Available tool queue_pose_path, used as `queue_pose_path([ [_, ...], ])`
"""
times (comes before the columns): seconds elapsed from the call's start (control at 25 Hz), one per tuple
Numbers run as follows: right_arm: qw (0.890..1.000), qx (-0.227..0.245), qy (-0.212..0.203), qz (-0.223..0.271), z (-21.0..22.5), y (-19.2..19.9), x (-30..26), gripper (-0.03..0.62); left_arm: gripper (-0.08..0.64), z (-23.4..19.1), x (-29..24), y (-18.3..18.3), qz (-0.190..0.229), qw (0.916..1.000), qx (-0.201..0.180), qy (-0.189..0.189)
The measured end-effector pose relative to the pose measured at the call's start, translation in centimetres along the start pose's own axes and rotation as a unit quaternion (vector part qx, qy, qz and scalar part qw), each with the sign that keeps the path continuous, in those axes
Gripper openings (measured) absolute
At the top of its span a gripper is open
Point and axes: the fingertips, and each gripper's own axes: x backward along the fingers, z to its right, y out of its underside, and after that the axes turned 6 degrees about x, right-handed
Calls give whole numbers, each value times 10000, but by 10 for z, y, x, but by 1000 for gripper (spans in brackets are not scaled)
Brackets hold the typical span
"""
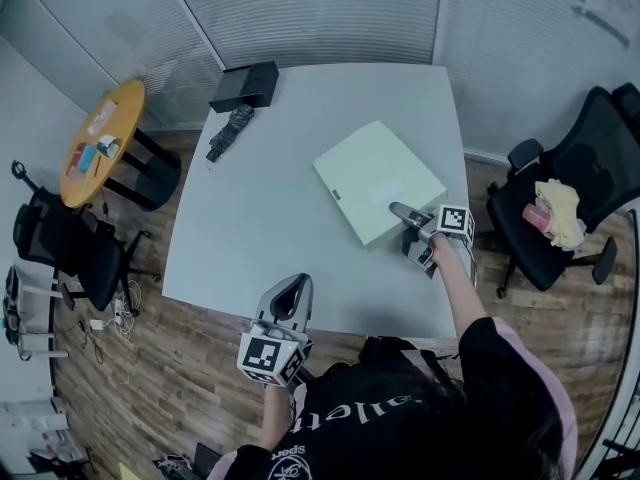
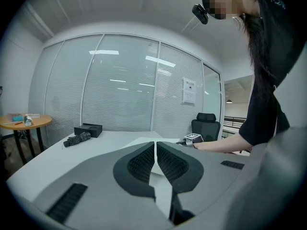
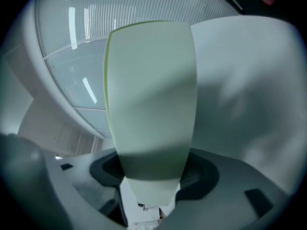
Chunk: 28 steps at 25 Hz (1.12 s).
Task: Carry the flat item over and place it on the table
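Note:
The flat item (image 1: 378, 180) is a pale green board on the right half of the white table (image 1: 260, 228). My right gripper (image 1: 400, 211) is shut on its near right edge. In the right gripper view the flat item (image 3: 151, 90) fills the gap between the jaws of the right gripper (image 3: 153, 169) and reaches away over the table (image 3: 249, 80). My left gripper (image 1: 292, 286) is at the table's front edge, apart from the board. In its own view the left gripper (image 2: 155, 145) has its jaws together with nothing between them, and the right gripper's marker cube (image 2: 193, 138) shows beyond.
A black box (image 1: 247, 85) and a folded dark umbrella (image 1: 230, 131) lie at the table's far left corner. A round wooden side table (image 1: 100, 143) and a black chair (image 1: 70, 243) stand to the left. An office chair (image 1: 575, 188) with cloth on it stands right.

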Motion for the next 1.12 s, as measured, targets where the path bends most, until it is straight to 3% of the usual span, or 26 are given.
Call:
queue_pose_path([
  [0.24, 9972, -400, 155, 611, 19, -36, -10, 285, 32, -13, -2, 4, -82, 9998, 42, -190],
  [0.48, 9937, 21, 678, 888, 33, -47, -14, 310, 32, -27, 1, 3, -92, 9995, 97, -282],
  [0.8, 9807, 297, 1524, 1190, 54, -49, -10, 359, 34, -32, -3, -2, -80, 9998, 89, -141],
  [1.0, 9639, 490, 2325, 1205, 70, -49, 2, 391, 34, -37, 4, 0, -127, 9997, 80, -173],
  [1.12, 9446, 850, 2942, 1185, 78, -50, 15, 399, 34, -43, 9, 1, -119, 9996, 91, -227],
])
